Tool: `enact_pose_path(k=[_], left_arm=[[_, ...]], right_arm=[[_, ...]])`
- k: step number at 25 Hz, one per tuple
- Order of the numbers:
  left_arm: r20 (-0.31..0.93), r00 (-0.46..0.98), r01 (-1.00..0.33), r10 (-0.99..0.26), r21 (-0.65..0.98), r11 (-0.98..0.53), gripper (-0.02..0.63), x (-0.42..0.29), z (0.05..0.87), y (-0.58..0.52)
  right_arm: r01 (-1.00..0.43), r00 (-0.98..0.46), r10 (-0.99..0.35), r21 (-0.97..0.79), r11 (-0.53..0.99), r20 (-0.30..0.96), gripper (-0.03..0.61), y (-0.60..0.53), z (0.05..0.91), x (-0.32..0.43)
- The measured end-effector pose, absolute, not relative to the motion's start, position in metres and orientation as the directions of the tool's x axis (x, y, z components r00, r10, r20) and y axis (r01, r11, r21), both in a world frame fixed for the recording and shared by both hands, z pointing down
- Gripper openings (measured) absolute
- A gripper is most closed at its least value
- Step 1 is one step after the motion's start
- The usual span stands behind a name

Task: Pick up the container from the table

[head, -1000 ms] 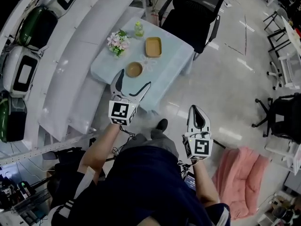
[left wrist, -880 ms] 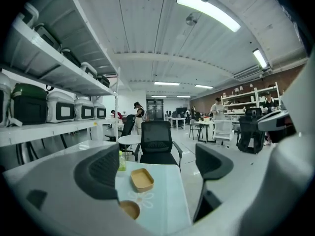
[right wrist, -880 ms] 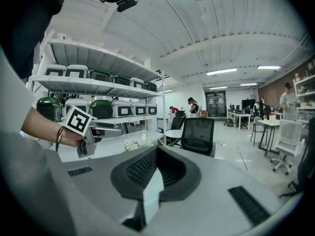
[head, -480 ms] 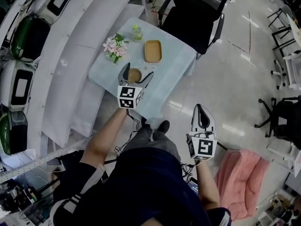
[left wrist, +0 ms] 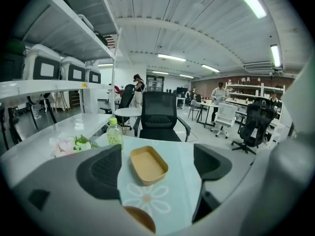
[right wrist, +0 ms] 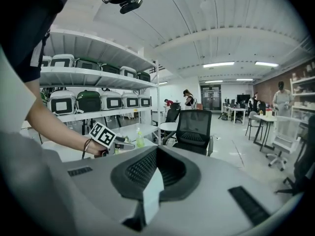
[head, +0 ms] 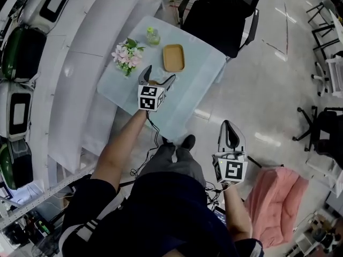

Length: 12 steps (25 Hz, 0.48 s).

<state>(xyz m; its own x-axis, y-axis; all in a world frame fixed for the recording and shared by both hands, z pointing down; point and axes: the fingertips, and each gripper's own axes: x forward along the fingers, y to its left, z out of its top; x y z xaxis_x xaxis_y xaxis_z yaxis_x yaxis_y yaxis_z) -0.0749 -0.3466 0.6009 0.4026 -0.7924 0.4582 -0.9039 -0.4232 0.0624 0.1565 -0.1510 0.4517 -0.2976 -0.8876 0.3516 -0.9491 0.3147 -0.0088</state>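
Note:
A tan rectangular container (head: 173, 57) lies on the light-blue table (head: 199, 75); in the left gripper view the container (left wrist: 148, 164) sits ahead between the two jaws, some way beyond them. A round brown bowl (head: 153, 82) is just under my left gripper (head: 158, 77), and the bowl (left wrist: 140, 218) shows at the bottom edge of the left gripper view. The left gripper (left wrist: 156, 167) is open and holds nothing. My right gripper (head: 230, 127) hangs off the table over the floor, shut and empty, and looks the same in its own view (right wrist: 155, 173).
A pink flower bunch (head: 126, 55) and a green-capped bottle (head: 153, 35) stand at the table's far left. A black office chair (head: 225, 9) is behind the table. White shelving with cases (head: 32, 63) runs along the left. A pink cushion (head: 273, 199) lies on the floor at right.
My left gripper has moved forward from the table's near edge to above the round bowl, closer to the rectangular container. The right gripper has hardly moved.

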Motion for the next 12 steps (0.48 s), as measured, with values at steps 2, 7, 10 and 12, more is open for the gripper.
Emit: enact_pose_path(k=[2,7,10,12], left_arm=[[0.481,0.398,-0.907,-0.781,0.075,-0.415,0.459,-0.079,0.614,-0.359],[0.526,0.389,-0.909,-0.756,0.088,-0.407,0.441,-0.083,0.643,-0.385],[0.552,0.383,-0.911,-0.741,0.09,-0.403,0.417,-0.087,0.66,-0.398],[0.567,0.377,-0.913,-0.732,0.094,-0.397,0.402,-0.089,0.671,-0.406]], right_arm=[[-0.947,-0.302,-0.881,-0.01,0.321,0.363,-0.002,-0.154,0.458,0.154],[-0.948,-0.299,-0.874,-0.016,0.317,0.383,-0.002,-0.16,0.47,0.15],[-0.947,-0.303,-0.872,-0.016,0.322,0.385,-0.002,-0.165,0.475,0.144],[-0.945,-0.309,-0.872,-0.023,0.325,0.379,-0.002,-0.169,0.476,0.14]])
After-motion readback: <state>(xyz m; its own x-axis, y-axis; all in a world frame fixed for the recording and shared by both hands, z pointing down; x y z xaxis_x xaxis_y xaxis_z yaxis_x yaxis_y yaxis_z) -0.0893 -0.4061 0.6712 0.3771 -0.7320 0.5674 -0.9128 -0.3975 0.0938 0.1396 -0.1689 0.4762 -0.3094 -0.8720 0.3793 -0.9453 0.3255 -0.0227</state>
